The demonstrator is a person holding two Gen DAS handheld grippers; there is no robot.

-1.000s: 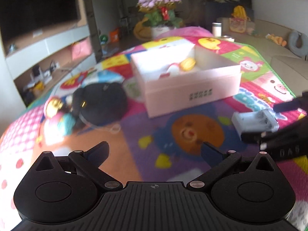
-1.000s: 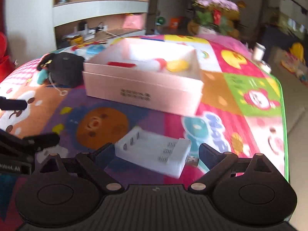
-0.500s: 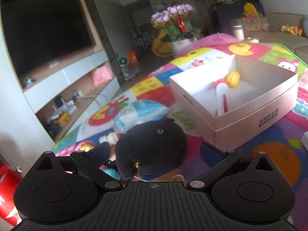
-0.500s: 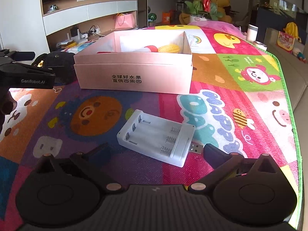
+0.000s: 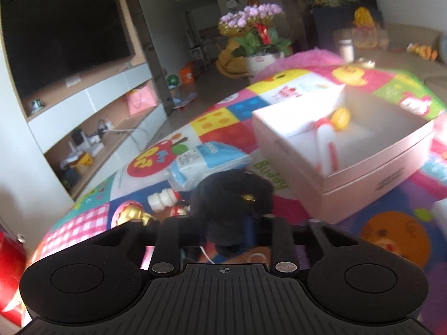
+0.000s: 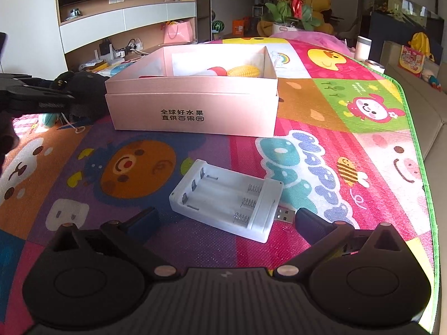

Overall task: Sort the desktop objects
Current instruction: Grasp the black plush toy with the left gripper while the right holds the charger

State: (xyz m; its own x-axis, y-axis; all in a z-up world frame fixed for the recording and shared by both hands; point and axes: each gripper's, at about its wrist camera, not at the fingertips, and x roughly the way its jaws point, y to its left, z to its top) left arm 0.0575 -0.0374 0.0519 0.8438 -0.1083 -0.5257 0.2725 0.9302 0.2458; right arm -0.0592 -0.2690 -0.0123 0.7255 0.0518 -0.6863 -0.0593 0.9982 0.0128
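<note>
Left hand-held gripper (image 5: 227, 229) clamped on black plush (image 5: 232, 195) beside box (image 5: 363, 178); right hand-held gripper (image 6: 226, 217) wide apart.

Both wrist views low over mat (image 6: 321, 106), sharing pink box (image 5: 349, 173).

Black plush toy (image 5: 232, 195) lying on the mat, left of the open pink box (image 6: 192, 103), white empty battery charger (image 6: 226, 201) flat, near right
</note>
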